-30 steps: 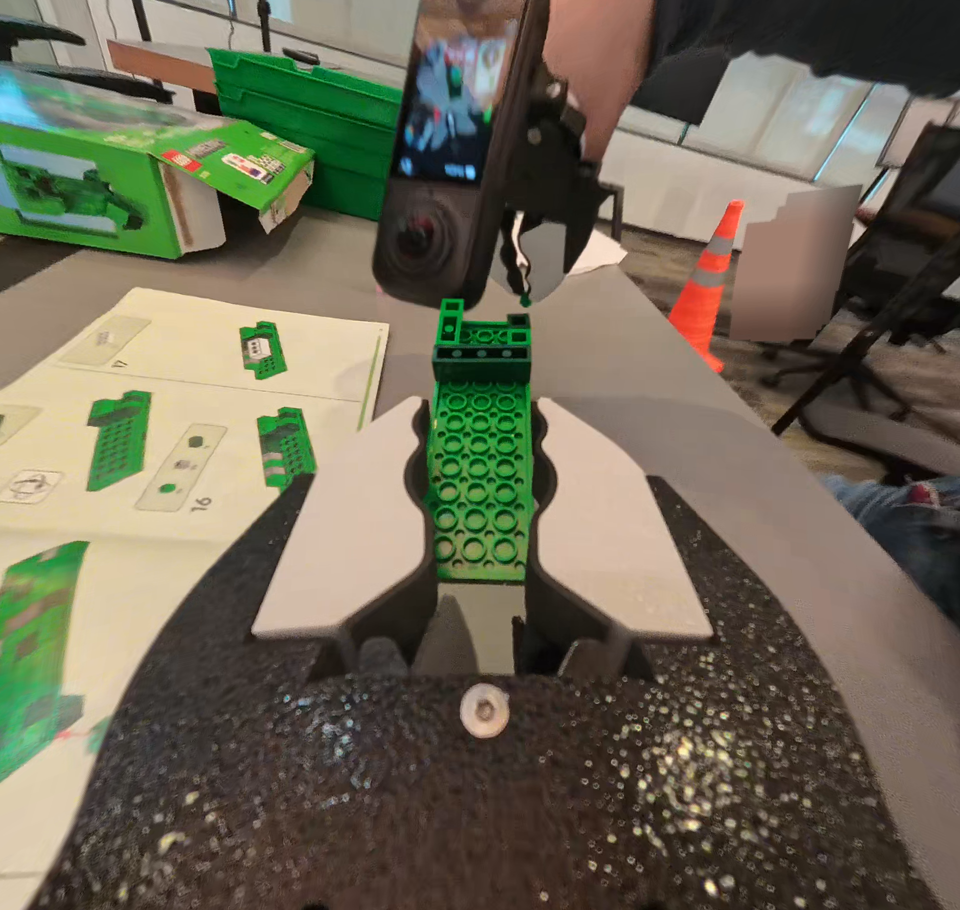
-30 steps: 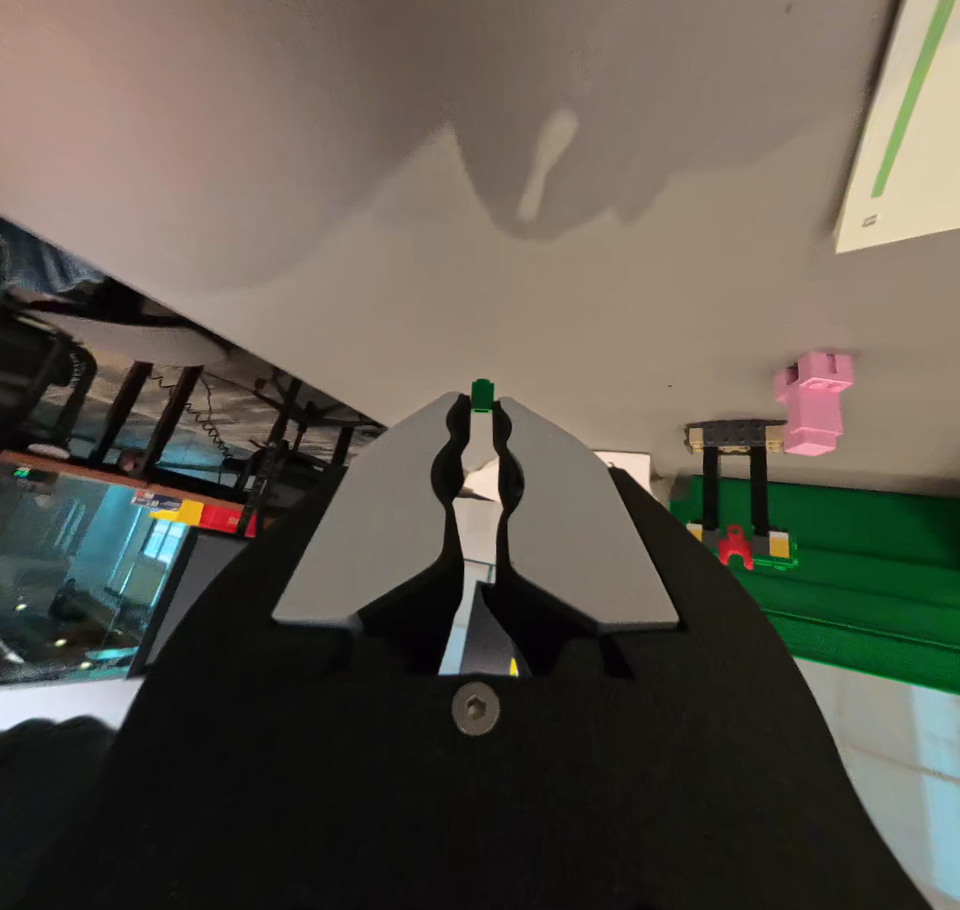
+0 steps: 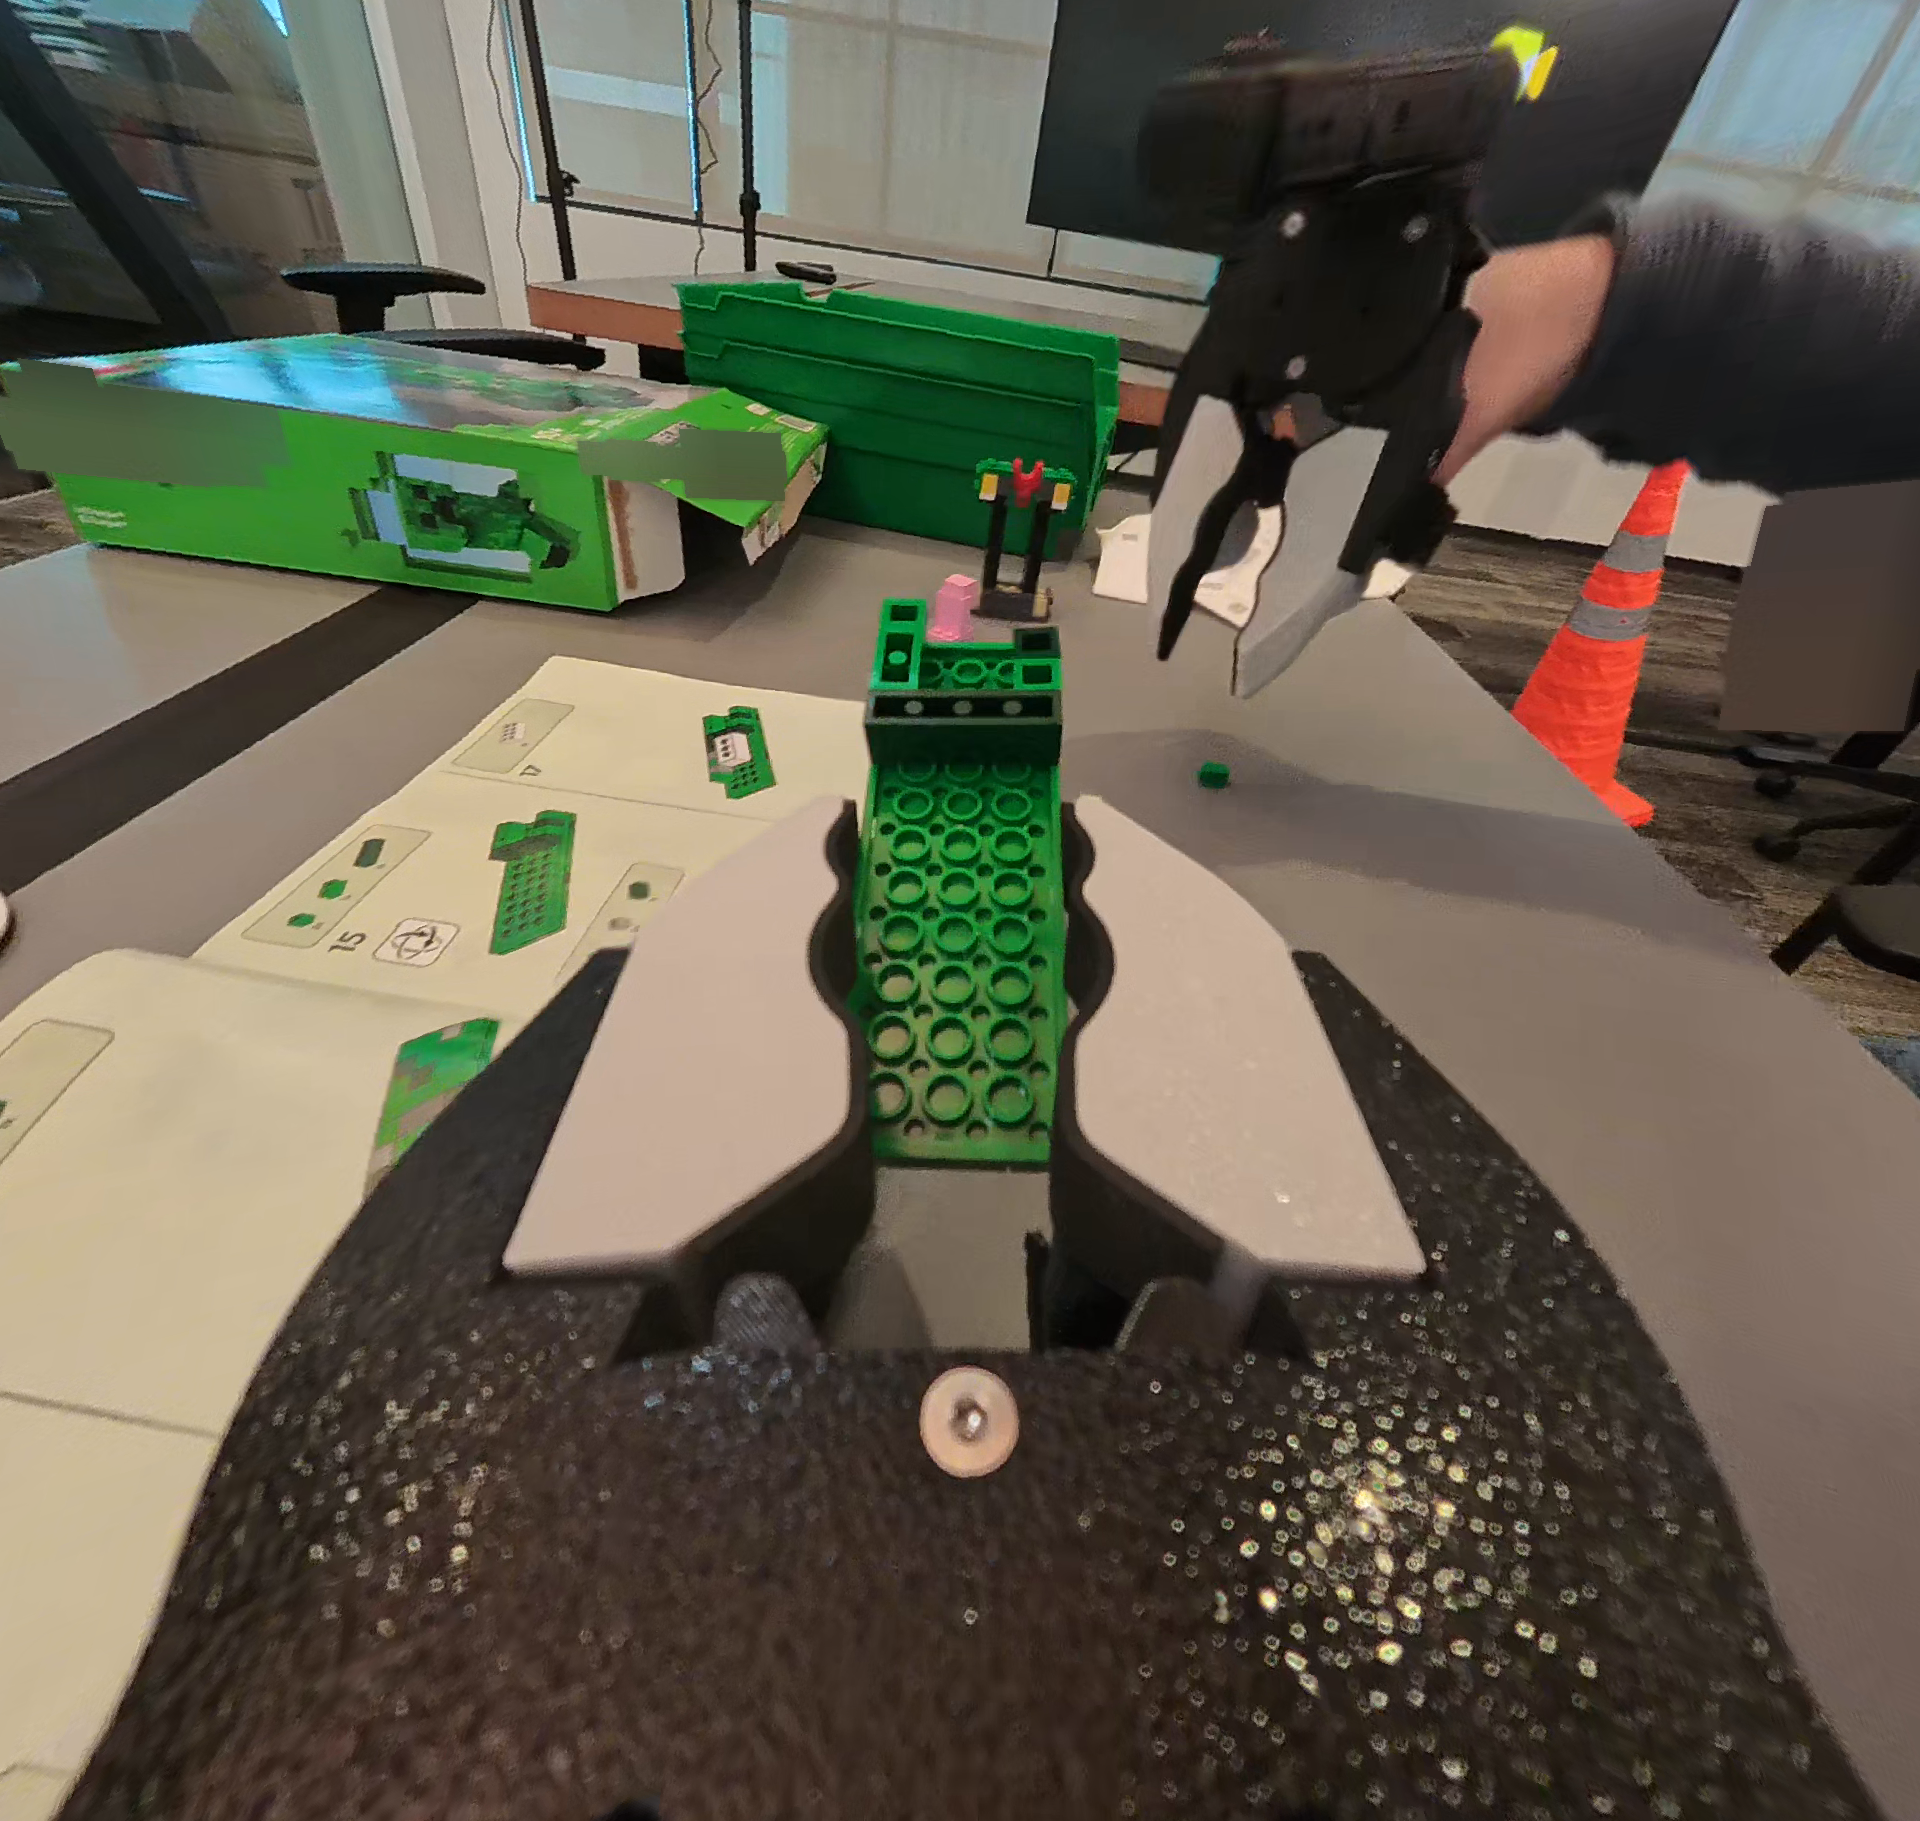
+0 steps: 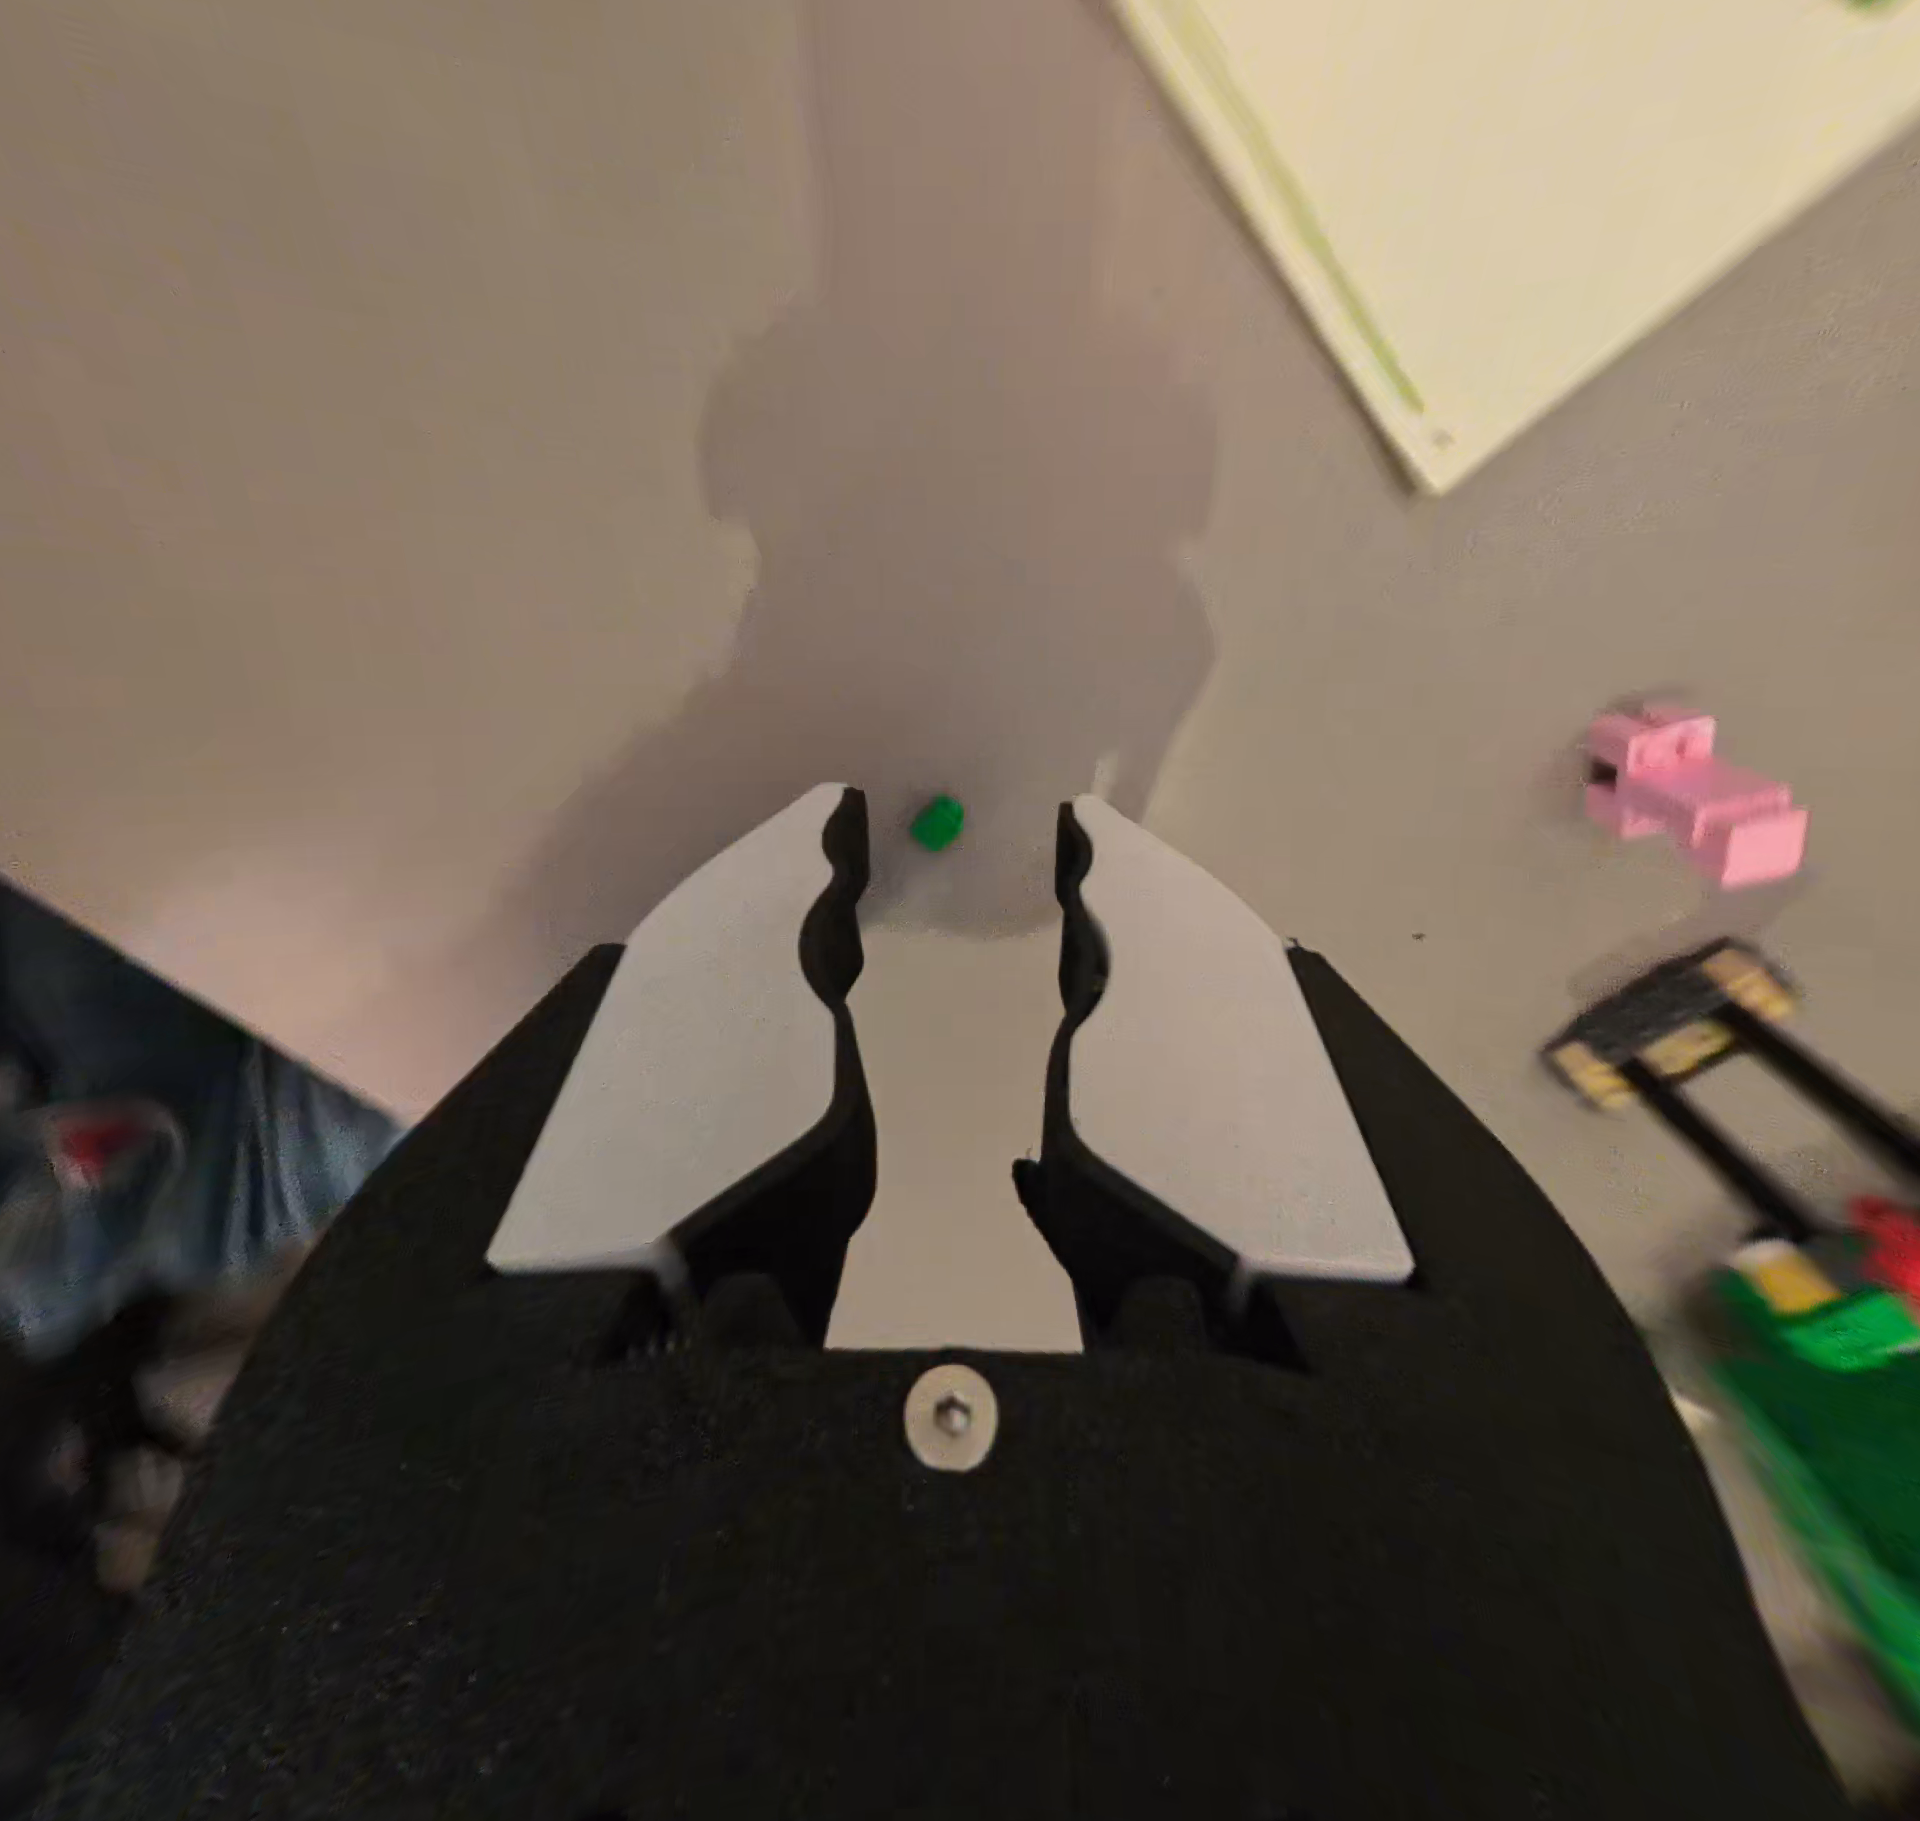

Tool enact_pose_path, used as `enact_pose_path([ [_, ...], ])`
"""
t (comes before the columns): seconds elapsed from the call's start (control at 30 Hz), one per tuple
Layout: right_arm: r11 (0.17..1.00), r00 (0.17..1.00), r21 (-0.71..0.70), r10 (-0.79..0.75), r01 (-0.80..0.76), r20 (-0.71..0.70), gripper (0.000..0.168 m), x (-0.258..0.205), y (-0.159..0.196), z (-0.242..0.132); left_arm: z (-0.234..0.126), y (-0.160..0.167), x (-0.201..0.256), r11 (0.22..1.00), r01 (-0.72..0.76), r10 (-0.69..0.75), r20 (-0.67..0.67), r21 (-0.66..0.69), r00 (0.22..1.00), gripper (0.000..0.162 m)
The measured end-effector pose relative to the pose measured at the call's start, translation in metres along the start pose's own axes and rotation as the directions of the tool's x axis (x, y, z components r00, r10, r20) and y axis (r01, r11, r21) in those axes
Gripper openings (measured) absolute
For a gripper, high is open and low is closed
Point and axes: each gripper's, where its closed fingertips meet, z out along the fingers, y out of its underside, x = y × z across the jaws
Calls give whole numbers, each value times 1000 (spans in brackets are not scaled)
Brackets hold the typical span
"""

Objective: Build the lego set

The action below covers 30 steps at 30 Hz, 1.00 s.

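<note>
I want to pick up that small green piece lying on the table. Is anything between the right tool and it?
Nothing visible. The right tool hangs open above the small green piece, which lies alone on bare table.

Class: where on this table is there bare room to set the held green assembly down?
Bare grey table right of the instruction booklet, around the small green stud. Crowded: far end, with pink piece, black frame, box.

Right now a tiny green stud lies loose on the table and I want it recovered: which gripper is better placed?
Right. The right gripper is open above the small green stud, while the left gripper is shut on the green plate assembly.
</note>
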Motion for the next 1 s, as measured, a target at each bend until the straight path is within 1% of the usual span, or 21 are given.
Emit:
enact_pose_path([
  [0.03, 988, 997, 134, 74, -72, -8, 36, 2, 0, -2, 2, 0, 3, 1000, -4, 4, -6, 2, 1000, 36],
  [0.07, 956, 991, 265, 135, -128, -5, 33, 1, 1, -3, 4, -1, 6, 1000, -9, 10, -14, 4, 1000, 36],
  [0.13, 854, 965, 467, 262, -228, -8, 30, -2, 7, 0, 8, 0, 12, 1000, -18, 18, -31, 3, 999, 35],
  [0.2, 734, 911, 599, 412, -319, -20, 29, -2, 19, 8, 12, 1, 18, 1000, -22, 21, -49, -1, 999, 36],
  [0.23, 680, 874, 636, 486, -365, -18, 29, -3, 27, 13, 14, 1, 20, 1000, -23, 23, -56, -2, 998, 36],
  [0.3, 582, 822, 705, 570, -406, 2, 28, -8, 36, 20, 15, 0, 23, 1000, -22, 22, -64, 2, 998, 36],
  [0.33, 552, 804, 722, 594, -418, 12, 28, -10, 38, 23, 16, 0, 24, 1000, -21, 21, -68, 6, 997, 36],
  [0.4, 539, 798, 735, 602, -412, 6, 27, -13, 38, 29, 17, -1, 27, 1000, -13, 14, -80, 11, 997, 36],
  [0.53, 595, 806, 709, 589, -378, -64, 26, -11, 32, 38, 19, 1, 30, 1000, -10, 10, -96, 8, 995, 36],
  [0.63, 633, 806, 688, 580, -354, -119, 16, -10, 30, 41, 19, 1, 31, 1000, -13, 13, -101, 6, 995, 36],
  [0.83, 605, 777, 704, 618, -371, -122, 14, -7, 29, 39, 22, 3, 35, 1000, -6, 6, -119, 2, 993, 36],
  [0.9, 603, 773, 705, 623, -374, -123, 13, -7, 29, 39, 23, 4, 37, 1000, -9, 9, -126, -5, 992, 36],
  [0.93, 607, 772, 702, 622, -372, -129, 8, -6, 29, 40, 24, 5, 38, 1000, -13, 12, -128, -10, 992, 36],
  [1.0, 617, 782, 698, 609, -364, -131, 7, -8, 28, 40, 25, 7, 40, 1000, -21, 18, -136, -22, 990, 36],
])
